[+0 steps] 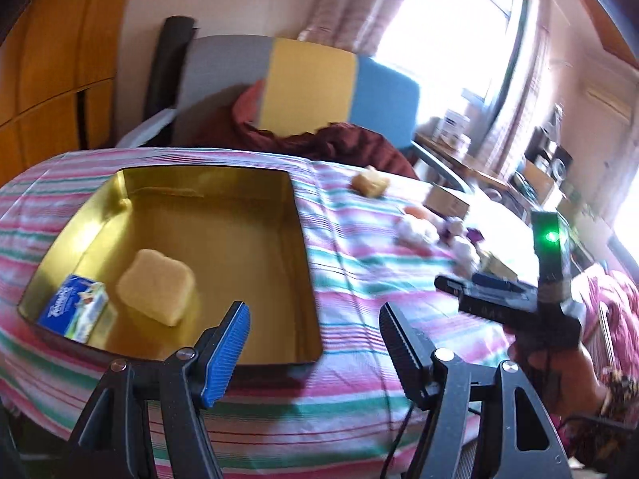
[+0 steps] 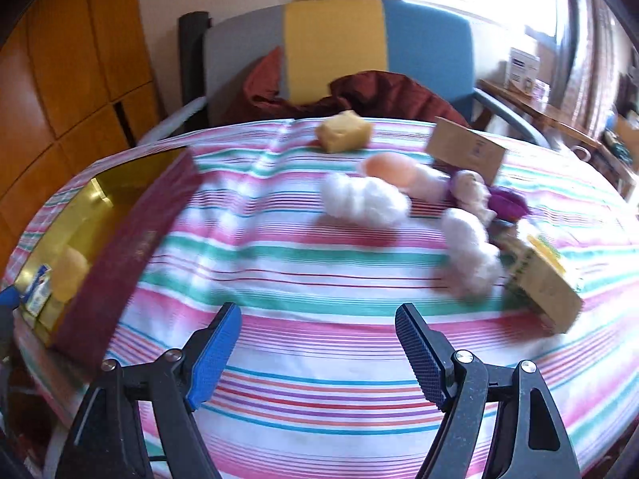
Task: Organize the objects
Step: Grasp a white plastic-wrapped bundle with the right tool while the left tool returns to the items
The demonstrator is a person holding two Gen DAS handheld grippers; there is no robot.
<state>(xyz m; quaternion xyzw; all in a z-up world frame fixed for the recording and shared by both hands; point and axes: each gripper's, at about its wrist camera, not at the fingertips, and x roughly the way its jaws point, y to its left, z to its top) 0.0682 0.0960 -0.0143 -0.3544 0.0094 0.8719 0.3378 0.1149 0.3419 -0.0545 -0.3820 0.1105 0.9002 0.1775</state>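
Grippers first: left gripper [image 1: 315, 333] jaws wide, nothing between them, hovering over the near right corner of the gold tin [image 1: 307, 279]. Right gripper [image 2: 319, 339] also spread wide and empty above the striped cloth [image 2: 319, 279]. Tin holds a yellow sponge [image 1: 157, 287] and, just beside it, a blue tissue pack [image 1: 74, 309]. Further out on the cloth: white cotton tufts [image 2: 363, 199], cardboard boxes [image 2: 547, 287], another yellow sponge [image 2: 343, 131]. Chair [image 2: 331, 48] behind.
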